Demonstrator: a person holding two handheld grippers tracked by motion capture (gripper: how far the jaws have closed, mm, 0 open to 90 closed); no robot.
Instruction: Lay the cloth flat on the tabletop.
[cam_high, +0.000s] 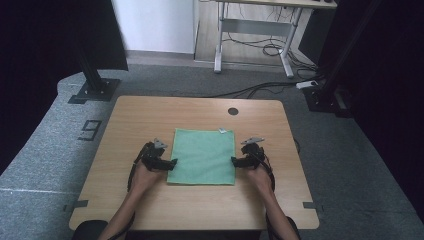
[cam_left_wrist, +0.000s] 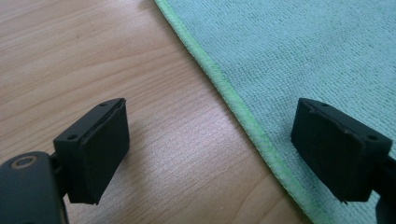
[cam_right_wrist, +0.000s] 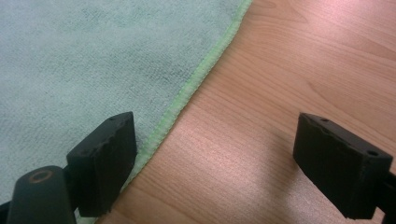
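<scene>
A green cloth (cam_high: 204, 156) lies flat and square in the middle of the wooden table (cam_high: 150, 110), with a small white tag (cam_high: 223, 131) at its far right corner. My left gripper (cam_high: 172, 163) sits at the cloth's left edge, open; its jaws straddle the stitched hem (cam_left_wrist: 243, 116), one over bare wood, one over cloth (cam_left_wrist: 299, 51). At the cloth's right edge my right gripper (cam_high: 233, 161) is open too, with the hem (cam_right_wrist: 187, 93) running between its jaws and the cloth (cam_right_wrist: 93, 56) under the left one.
A round black cable hole (cam_high: 233, 111) is in the table near its far edge. Beyond the table stand black frame posts (cam_high: 92, 75) on grey carpet and a desk with loose cables (cam_high: 272, 47). Bare wood surrounds the cloth on all sides.
</scene>
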